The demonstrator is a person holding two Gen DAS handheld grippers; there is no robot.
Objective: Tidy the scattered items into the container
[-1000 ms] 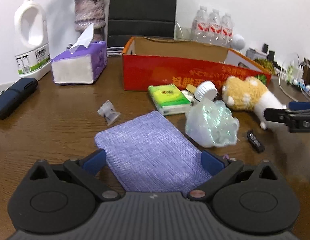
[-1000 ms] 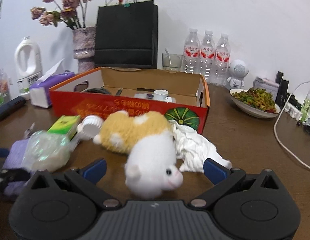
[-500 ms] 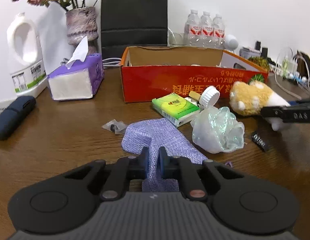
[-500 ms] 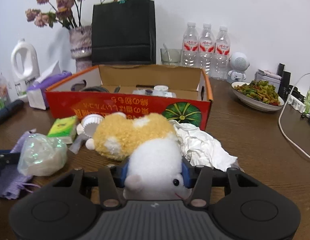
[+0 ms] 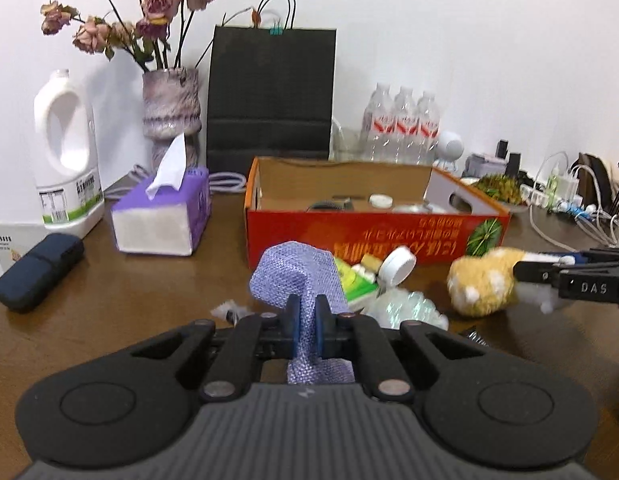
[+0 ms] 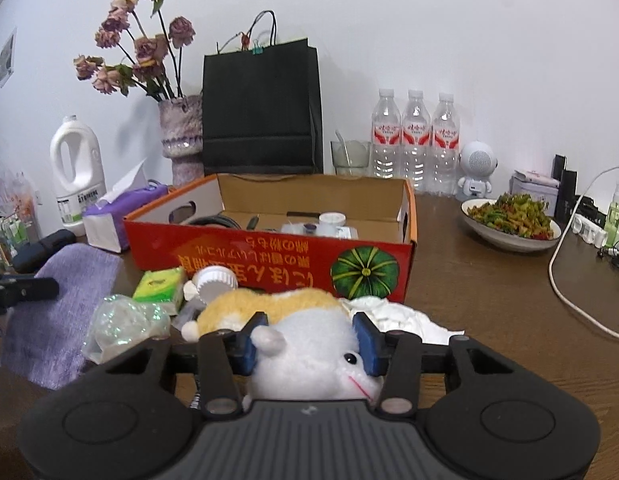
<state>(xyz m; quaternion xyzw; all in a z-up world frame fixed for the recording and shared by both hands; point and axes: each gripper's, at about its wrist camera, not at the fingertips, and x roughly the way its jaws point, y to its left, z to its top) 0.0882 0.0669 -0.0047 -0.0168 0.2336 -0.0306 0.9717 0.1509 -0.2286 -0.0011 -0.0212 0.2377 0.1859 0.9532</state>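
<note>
Only the right wrist view shows the plush's face.

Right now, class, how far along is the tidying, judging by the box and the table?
Done: small items already lie in the red box. In hand: left tongs pinch the purple cloth; right tongs are closing on the plush toy. Left: green packet, white cap, crinkly plastic.

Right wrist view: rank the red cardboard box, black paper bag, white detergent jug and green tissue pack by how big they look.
1. red cardboard box
2. black paper bag, close to the box in apparent area; it stands farther back, so this order is unsure
3. white detergent jug
4. green tissue pack, clearly smallest
</note>
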